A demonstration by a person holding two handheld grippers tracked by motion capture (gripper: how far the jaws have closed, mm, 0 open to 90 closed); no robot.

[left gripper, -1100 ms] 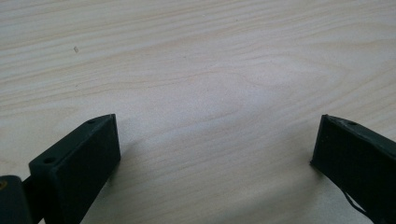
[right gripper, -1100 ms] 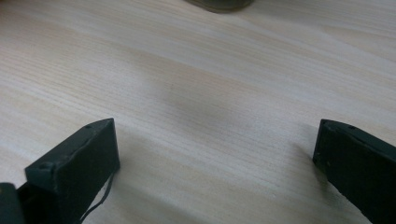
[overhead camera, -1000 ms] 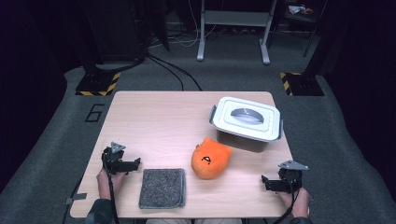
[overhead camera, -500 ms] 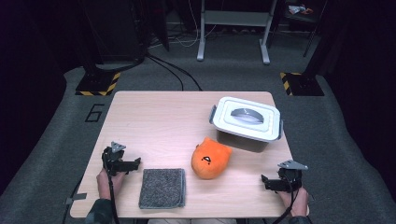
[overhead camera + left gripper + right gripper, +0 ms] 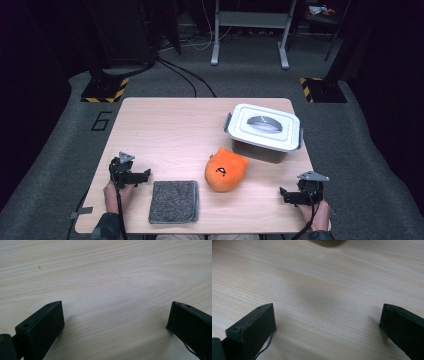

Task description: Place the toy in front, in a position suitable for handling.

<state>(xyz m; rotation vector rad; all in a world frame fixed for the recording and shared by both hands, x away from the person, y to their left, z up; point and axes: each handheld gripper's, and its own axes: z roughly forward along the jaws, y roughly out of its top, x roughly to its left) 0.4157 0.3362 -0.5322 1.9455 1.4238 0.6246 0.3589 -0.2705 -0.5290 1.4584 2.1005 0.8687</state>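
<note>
An orange plush toy (image 5: pixel 226 169) with a small black face lies near the middle of the wooden table (image 5: pixel 170 130). A folded grey cloth (image 5: pixel 174 201) lies at the front, left of the toy. A grey box with a white lid (image 5: pixel 263 131) stands at the right rear. My left gripper (image 5: pixel 145 174) rests open at the front left, beside the cloth. At the front right corner my right gripper (image 5: pixel 283 194) is open too. In the left gripper view my gripper (image 5: pixel 115 315) has bare wood between its jaws; the right gripper (image 5: pixel 327 315) likewise.
The table's front edge runs just under both hands. Past the table, on the grey carpet, are black stands with yellow-striped bases (image 5: pixel 105 92), cables (image 5: pixel 185 82) and a white metal frame (image 5: pixel 250 30). The box base (image 5: pixel 327 242) edges the top of the right gripper view.
</note>
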